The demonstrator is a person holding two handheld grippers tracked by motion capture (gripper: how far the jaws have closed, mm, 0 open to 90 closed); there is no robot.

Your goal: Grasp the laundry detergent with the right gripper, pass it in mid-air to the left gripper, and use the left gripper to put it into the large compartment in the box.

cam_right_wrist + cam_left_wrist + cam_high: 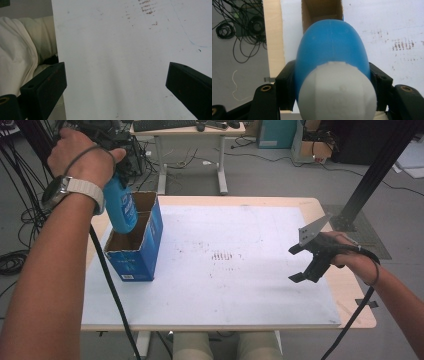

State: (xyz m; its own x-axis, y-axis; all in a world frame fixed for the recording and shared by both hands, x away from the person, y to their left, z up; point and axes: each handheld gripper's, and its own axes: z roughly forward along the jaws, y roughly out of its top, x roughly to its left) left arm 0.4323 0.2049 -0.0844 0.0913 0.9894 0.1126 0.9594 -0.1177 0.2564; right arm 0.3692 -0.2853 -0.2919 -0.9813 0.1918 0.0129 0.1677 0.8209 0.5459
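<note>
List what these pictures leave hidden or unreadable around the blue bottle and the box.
- Blue bottle: high view, its top is covered by the left hand; left gripper view, its white cap blocks its lower part.
- Box: print too small to read in the high view.
- Box's near compartment floor: hidden by the bottle.

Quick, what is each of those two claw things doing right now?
Left gripper: shut on the blue bottle, held over the open blue box.
Right gripper: open, holding nothing, above the white board.
</note>
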